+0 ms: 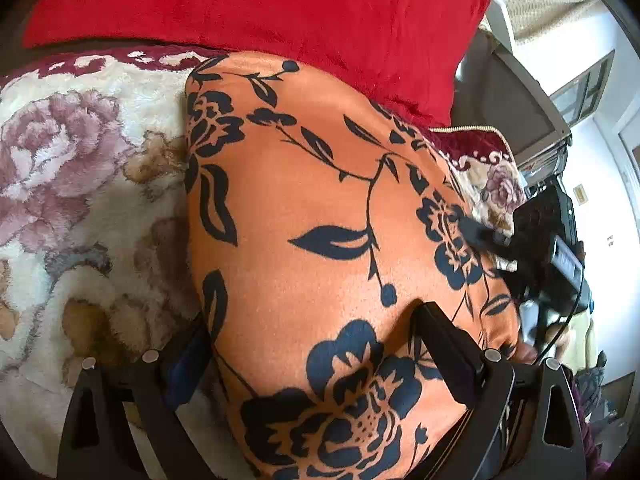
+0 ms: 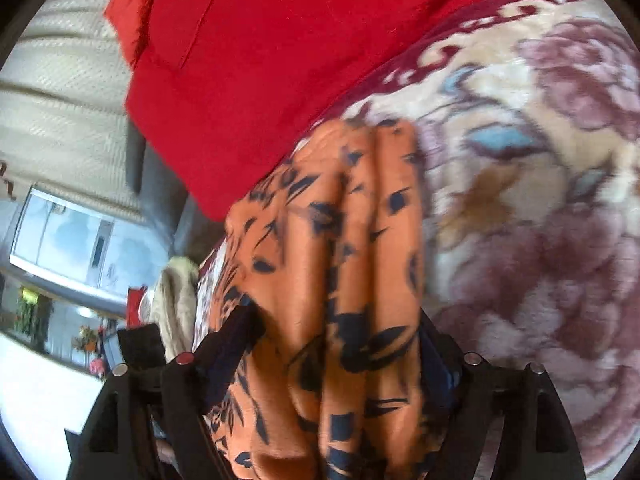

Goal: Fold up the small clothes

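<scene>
An orange cloth with dark blue flowers [image 1: 320, 208] lies spread on a plush floral blanket [image 1: 80, 184]. In the left wrist view my left gripper [image 1: 314, 332] stands wide open low over the cloth's near end, with the cloth spanning the gap. Its left finger [image 1: 188, 356] sits at the cloth's left edge and its right finger [image 1: 440, 340] rests on top. In the right wrist view the same cloth [image 2: 340, 240] is bunched in lengthwise ridges. My right gripper [image 2: 336, 336] is open, with the bunched cloth between its fingers.
A red cushion [image 1: 280, 12] lies along the far edge of the cloth, also seen as the red cushion [image 2: 260, 60]. The black body of the right-hand tool [image 1: 552, 248] reaches the cloth's right edge. Blanket [image 2: 540, 200] extends to the right. Beyond the bed's edge are a window and room.
</scene>
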Demonstrator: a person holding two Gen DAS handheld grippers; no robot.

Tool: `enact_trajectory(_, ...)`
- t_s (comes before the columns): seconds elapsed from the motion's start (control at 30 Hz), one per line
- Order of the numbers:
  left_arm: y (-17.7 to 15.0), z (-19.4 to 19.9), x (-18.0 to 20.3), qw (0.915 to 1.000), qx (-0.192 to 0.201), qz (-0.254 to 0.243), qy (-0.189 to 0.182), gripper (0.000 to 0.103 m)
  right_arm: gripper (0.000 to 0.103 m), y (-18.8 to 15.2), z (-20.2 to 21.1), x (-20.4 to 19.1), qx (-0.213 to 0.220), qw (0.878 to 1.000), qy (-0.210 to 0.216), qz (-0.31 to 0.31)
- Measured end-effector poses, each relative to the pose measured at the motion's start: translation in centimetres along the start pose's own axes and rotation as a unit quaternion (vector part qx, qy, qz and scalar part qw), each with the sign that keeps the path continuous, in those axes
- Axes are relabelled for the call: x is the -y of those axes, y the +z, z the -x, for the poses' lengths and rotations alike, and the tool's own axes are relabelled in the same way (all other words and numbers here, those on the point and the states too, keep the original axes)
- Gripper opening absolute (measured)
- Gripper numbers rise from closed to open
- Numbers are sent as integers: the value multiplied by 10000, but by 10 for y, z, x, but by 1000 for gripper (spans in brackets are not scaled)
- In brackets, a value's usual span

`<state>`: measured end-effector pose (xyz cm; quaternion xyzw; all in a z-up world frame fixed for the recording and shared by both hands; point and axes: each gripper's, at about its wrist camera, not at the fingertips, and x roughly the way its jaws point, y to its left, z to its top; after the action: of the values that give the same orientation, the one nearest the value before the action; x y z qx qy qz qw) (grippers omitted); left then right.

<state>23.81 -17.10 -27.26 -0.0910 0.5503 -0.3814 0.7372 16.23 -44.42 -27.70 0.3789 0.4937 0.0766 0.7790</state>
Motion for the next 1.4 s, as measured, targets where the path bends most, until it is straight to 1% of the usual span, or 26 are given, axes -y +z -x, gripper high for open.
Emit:
enact_trajectory(0.13, 1, 1, 5, 9999, 147, -78, 3, 92, 79, -6, -11, -15, -27, 9989, -303, 361)
enact_trajectory(0.2, 0, 3, 6, 9997, 213, -154, 27, 89, 72, -9, -11, -21, 37, 9978, -416, 506)
enact_trajectory(0.3, -1, 12, 6, 9990, 350, -264, 61, 82, 62, -17, -10, -40, 197, 9930, -717, 920)
enact_trajectory(0.4, -3, 21, 9, 9980, 494, -378, 137, 69, 57, -22, -9, -54, 351, 9883, -938, 1154)
enact_trajectory(0.43, -3, 24, 9, 9975, 549, -413, 180, 59, 57, -25, -8, -60, 429, 9856, -1030, 1271)
enact_trajectory(0.47, -3, 27, 9, 9971, 588, -435, 207, 52, 55, -28, -6, -65, 488, 9835, -1086, 1361)
enact_trajectory(0.53, -4, 33, 10, 9968, 637, -462, 146, 50, 54, -33, -2, -79, 643, 9776, -1206, 1599)
enact_trajectory(0.67, -9, 48, 15, 9941, 795, -690, 256, 48, 51, -38, 6, -105, 833, 9731, -1133, 1824)
enact_trajectory(0.73, -11, 58, 16, 9927, 913, -724, 298, 48, 51, -42, 9, -119, 904, 9696, -1137, 1972)
enact_trajectory(0.9, -16, 88, 9, 9904, 1189, -633, 310, 48, 50, -54, 10, -148, 986, 9652, -1024, 2194)
enact_trajectory(1.0, -22, 106, 2, 9884, 1317, -612, 443, 48, 50, -61, 5, -163, 978, 9651, -914, 2251)
enact_trajectory(1.13, -31, 117, -3, 9872, 1384, -513, 610, 48, 50, -70, -9, -177, 912, 9661, -806, 2276)
enact_trajectory(1.27, -41, 127, -11, 9841, 1448, -477, 912, 48, 50, -77, -20, -180, 846, 9693, -662, 2211)
enact_trajectory(1.4, -49, 124, -19, 9827, 1361, -429, 1183, 48, 50, -83, -36, -172, 726, 9738, -567, 2080)
